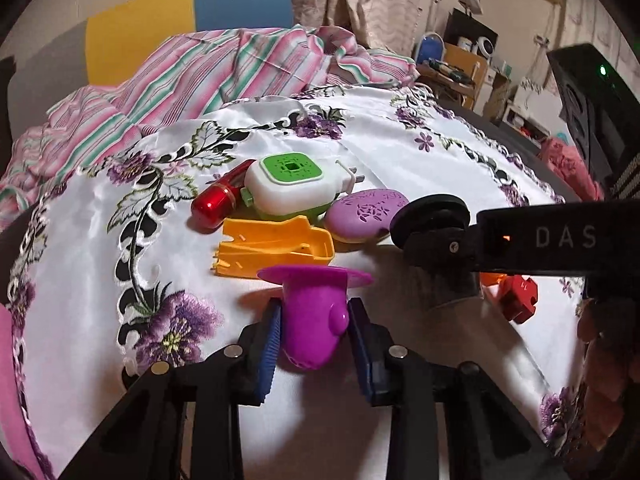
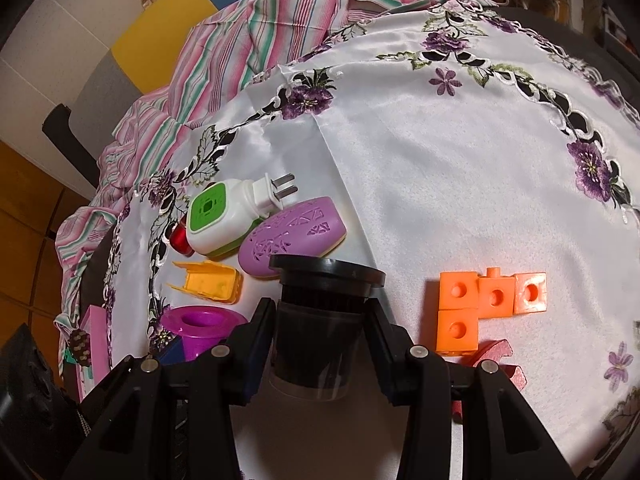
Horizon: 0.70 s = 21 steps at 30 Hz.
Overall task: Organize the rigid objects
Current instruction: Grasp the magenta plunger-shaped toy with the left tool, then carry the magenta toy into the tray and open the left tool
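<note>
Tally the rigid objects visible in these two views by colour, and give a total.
Purple: 2, funnel-shaped piece, perforated oval case
Red: 2, capsule, notched block
Orange block cluster: 1
Yellow-orange tray: 1
White-green plug-in: 1
Black flanged part: 1
Total: 8

The left wrist camera sits low behind the left tool and looks forward along its fingers across the embroidered white cloth, close to the surface, toward the striped bedding at 12 o'clock. The right wrist camera rides behind the right tool, higher and tilted more downward, rolled so the bedding lies toward 11 o'clock. Both views share the cluster of small things: the green-and-white plug-in unit, the purple perforated case and the yellow plastic piece. The right tool enters the left view at 3 o'clock.
</note>
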Each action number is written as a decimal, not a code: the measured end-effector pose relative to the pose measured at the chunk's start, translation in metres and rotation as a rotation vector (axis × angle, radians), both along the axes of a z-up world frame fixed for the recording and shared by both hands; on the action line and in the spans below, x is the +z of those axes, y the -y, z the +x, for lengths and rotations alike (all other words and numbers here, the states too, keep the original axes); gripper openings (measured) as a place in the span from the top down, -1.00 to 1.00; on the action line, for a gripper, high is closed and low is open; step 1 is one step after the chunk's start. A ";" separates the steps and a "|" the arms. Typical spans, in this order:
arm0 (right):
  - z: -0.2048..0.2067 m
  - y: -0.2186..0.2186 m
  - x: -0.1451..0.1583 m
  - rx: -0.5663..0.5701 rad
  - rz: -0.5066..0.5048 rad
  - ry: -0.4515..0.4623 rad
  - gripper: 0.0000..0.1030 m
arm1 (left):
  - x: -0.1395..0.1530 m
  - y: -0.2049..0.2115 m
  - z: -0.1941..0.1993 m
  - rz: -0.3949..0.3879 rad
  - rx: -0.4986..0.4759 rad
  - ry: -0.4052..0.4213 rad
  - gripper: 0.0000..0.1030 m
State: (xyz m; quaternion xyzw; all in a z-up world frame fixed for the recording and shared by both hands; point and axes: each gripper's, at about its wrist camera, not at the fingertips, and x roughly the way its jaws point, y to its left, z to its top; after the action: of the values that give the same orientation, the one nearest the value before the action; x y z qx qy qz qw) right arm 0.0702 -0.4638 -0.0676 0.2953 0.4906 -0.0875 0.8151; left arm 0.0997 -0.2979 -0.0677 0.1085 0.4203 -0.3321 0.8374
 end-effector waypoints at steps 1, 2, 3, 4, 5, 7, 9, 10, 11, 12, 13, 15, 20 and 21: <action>0.000 -0.001 0.000 0.002 -0.003 0.000 0.11 | -0.001 -0.002 0.000 -0.004 0.004 -0.007 0.38; 0.001 -0.001 0.000 0.005 -0.005 0.000 0.11 | -0.003 -0.003 -0.001 -0.003 0.007 -0.019 0.38; 0.001 -0.001 0.000 0.008 -0.006 0.000 0.11 | -0.004 -0.005 -0.002 -0.003 0.010 -0.016 0.38; 0.001 -0.001 0.001 0.010 -0.006 0.001 0.11 | -0.004 -0.007 -0.005 -0.005 0.013 -0.007 0.38; 0.001 -0.002 0.001 0.014 -0.007 0.002 0.11 | -0.004 -0.009 -0.008 -0.004 0.016 -0.003 0.38; 0.002 -0.004 0.002 0.025 -0.018 0.003 0.11 | -0.003 -0.013 -0.013 -0.017 0.019 -0.009 0.38; 0.003 -0.007 0.003 0.042 -0.029 0.006 0.11 | -0.002 -0.018 -0.019 -0.042 0.023 -0.025 0.39; 0.003 -0.009 0.004 0.051 -0.035 0.007 0.11 | -0.003 -0.021 -0.022 -0.048 0.030 -0.026 0.39; 0.004 -0.011 0.004 0.060 -0.048 0.006 0.11 | -0.003 -0.024 -0.025 -0.052 0.039 -0.024 0.39; 0.004 -0.012 0.005 0.066 -0.056 0.006 0.11 | -0.003 -0.026 -0.027 -0.055 0.043 -0.022 0.39; 0.004 -0.014 0.006 0.074 -0.067 0.008 0.11 | -0.003 -0.029 -0.030 -0.060 0.047 -0.022 0.39; 0.004 -0.016 0.008 0.081 -0.080 0.016 0.12 | -0.002 -0.035 -0.033 -0.069 0.057 -0.028 0.39; 0.004 -0.019 0.011 0.091 -0.095 0.027 0.12 | 0.000 -0.047 -0.039 -0.096 0.076 -0.044 0.39; 0.004 -0.019 0.012 0.093 -0.098 0.031 0.12 | 0.000 -0.050 -0.040 -0.102 0.080 -0.050 0.39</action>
State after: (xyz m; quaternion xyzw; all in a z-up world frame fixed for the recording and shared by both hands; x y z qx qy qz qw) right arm 0.0746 -0.4447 -0.0560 0.2333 0.4865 -0.0688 0.8391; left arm 0.0601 -0.2482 -0.0675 0.0405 0.4276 -0.3220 0.8437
